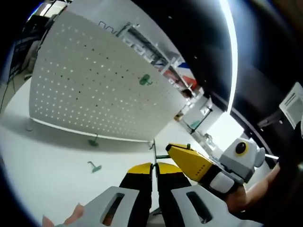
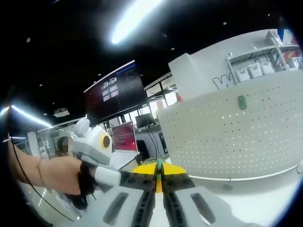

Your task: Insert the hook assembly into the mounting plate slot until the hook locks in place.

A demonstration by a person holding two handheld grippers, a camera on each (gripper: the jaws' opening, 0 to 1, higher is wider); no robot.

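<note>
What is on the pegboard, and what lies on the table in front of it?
One green hook is mounted on the pegboard. Two more green hooks lie on the table before it. The grippers cover the table nearest the camera.

We see the white pegboard (image 1: 94,85) standing upright on the white table (image 1: 42,165), and it closes the way behind. One green hook (image 1: 145,80) already sits on the board face. In front of the board two green hooks (image 1: 94,166) lie on the table, with open surface around them. The left gripper (image 1: 154,172) and the right gripper (image 1: 177,153) meet closely, so between them there is almost no room.
</note>
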